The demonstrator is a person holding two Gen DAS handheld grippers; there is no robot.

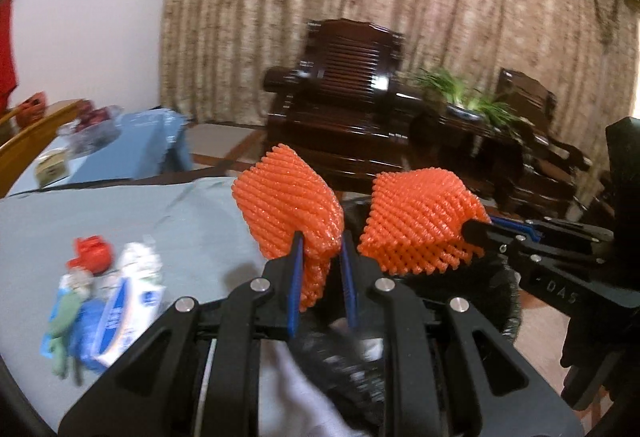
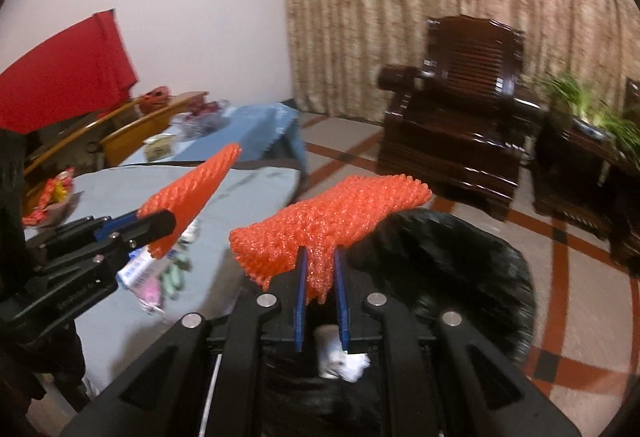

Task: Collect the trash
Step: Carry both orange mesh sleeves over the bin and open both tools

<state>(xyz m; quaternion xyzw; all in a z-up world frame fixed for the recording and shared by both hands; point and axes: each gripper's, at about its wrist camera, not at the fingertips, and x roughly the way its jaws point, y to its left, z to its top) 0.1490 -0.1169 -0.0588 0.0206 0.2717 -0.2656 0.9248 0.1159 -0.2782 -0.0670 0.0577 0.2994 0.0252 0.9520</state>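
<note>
Two orange foam fruit nets are held up at once, one per gripper. The left gripper [image 1: 322, 257] is closed down on the lower edge of the left net [image 1: 292, 209], with the blue pads [image 1: 296, 277] pinching only a narrow tail of the mesh; the right gripper [image 2: 320, 269] is likewise clamped on a hanging fold of the right net [image 2: 332, 217]. Both nets are carried above the black-lined trash bin [image 2: 460, 269], which stands just beside the table [image 1: 120, 221] covered in pale blue cloth, and something white (crumpled paper, it seems) is already seen inside the bin below the right gripper's fingers.

The step in hand is judged to be the drop. It is done well if each net is brought fully over the bin's opening before the jaws are parted, since foam mesh is light and springy and may cling to the pads or drift sideways onto the floor. A wide opening and a slight downward tilt are advised, so that the pinched tail slips free. The two nets are best released apart from one another, so that neither is caught on the other gripper.

More litter [image 1: 104, 301] is left on the table: wrappers, a small packet and a red crumpled piece
</note>
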